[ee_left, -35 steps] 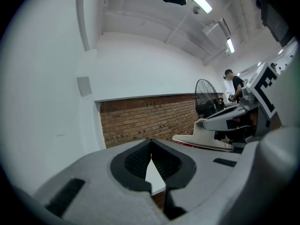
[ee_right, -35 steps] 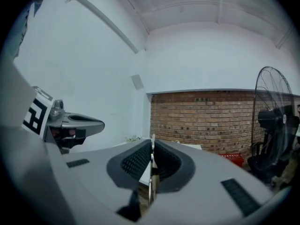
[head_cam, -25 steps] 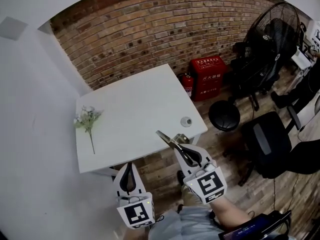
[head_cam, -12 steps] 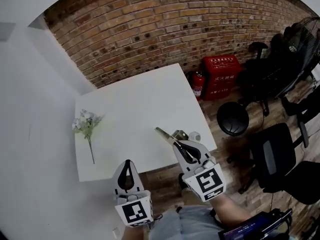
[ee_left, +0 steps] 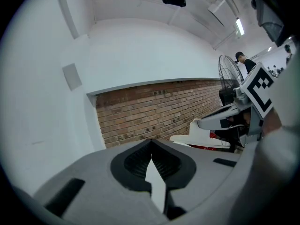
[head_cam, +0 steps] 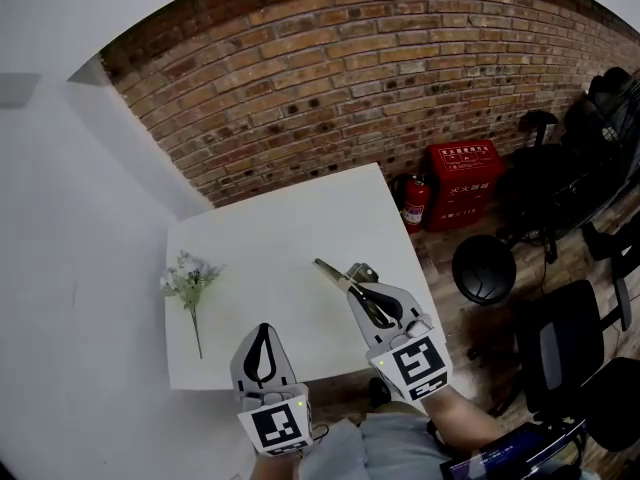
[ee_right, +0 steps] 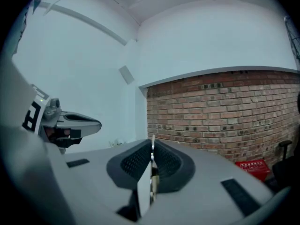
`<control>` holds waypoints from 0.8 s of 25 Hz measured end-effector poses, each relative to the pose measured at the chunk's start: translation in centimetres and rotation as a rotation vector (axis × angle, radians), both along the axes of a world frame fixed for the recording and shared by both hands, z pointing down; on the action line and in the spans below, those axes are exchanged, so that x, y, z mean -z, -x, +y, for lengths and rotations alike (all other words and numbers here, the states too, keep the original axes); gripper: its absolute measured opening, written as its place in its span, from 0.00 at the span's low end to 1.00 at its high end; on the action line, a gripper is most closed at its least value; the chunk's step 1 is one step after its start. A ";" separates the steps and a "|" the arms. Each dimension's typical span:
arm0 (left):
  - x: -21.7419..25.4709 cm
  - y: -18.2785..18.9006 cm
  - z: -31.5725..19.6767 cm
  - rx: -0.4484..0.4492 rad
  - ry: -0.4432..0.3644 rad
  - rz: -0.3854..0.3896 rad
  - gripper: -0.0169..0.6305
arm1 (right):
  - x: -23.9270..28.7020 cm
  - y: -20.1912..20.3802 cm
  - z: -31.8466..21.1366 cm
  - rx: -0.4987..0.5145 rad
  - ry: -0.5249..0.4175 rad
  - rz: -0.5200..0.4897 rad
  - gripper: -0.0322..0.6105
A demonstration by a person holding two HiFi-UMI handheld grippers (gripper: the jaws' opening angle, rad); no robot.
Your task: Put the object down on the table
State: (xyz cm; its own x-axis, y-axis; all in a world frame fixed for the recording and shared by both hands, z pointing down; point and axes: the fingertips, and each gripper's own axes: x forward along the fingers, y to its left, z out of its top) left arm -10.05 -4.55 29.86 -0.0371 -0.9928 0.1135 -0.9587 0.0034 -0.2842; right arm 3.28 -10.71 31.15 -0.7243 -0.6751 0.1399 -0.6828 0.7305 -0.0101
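Table (head_cam: 285, 223) — strip (head_cam: 328, 270) in right claw (head_cam: 352, 285) points far-left, perhaps.

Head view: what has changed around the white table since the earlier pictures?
Both grippers moved forward over the table: the right gripper, earlier at the near right corner, now reaches over the top; the left gripper now crosses the near edge. Nothing taken or let go: the right jaws stay shut on the thin metal object, the left shut and empty. The flower sprig has not moved.
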 end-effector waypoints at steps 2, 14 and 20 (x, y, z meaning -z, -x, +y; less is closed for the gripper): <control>0.2 0.4 -0.6 0.013 -0.004 0.005 0.04 | 0.1 0.5 -0.8 0.010 -0.005 0.010 0.09; -1.1 4.9 -5.6 0.028 0.016 0.071 0.04 | -1.0 4.8 -6.2 0.012 -0.015 0.047 0.09; -1.1 7.4 -8.8 0.015 0.022 0.086 0.04 | -1.5 7.5 -8.8 0.007 0.004 0.069 0.09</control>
State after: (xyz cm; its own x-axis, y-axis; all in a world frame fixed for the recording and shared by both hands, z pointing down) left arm -17.42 -13.35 30.98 -0.0408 -0.9895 0.1388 -0.9796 0.0122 -0.2006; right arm -4.25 -19.52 32.61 -0.7175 -0.6696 0.1922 -0.6770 0.7352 0.0342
